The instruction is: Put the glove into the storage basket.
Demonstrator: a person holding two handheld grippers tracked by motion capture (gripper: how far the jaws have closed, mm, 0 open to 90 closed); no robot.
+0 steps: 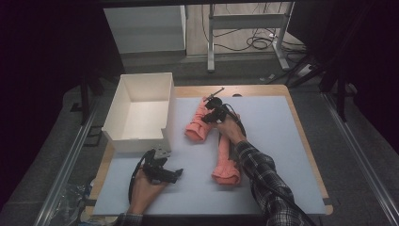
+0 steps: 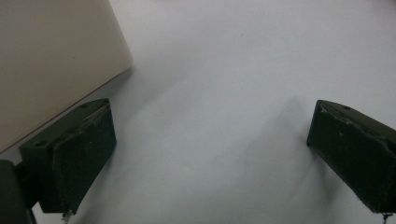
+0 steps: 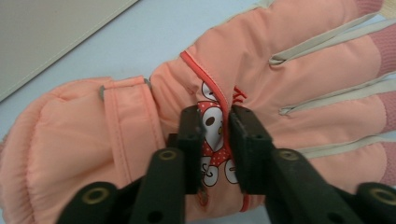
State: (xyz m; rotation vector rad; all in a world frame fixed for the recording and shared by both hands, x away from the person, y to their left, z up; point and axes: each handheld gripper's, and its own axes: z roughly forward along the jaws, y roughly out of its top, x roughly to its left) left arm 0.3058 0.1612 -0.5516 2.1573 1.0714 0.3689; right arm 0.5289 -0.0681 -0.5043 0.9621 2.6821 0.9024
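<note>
My right tool (image 3: 215, 128) pinches a fold of the far pink glove (image 3: 261, 74), while my left tool (image 2: 205, 154) gapes wide and empty over the surface (image 2: 224, 70) beside the white box (image 2: 51, 56).

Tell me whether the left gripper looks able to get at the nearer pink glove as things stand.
Probably yes. The left gripper is open with nothing between its jaws, and bare mat lies between it and the nearer glove. The right forearm lies beside that glove's far side.

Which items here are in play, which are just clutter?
In play:
- right gripper, pinching the far pink glove
- near pink glove
- white box, open-topped, probably the destination
- left gripper, open over bare mat

Lying about:
- cables on the floor
- metal stand
</note>
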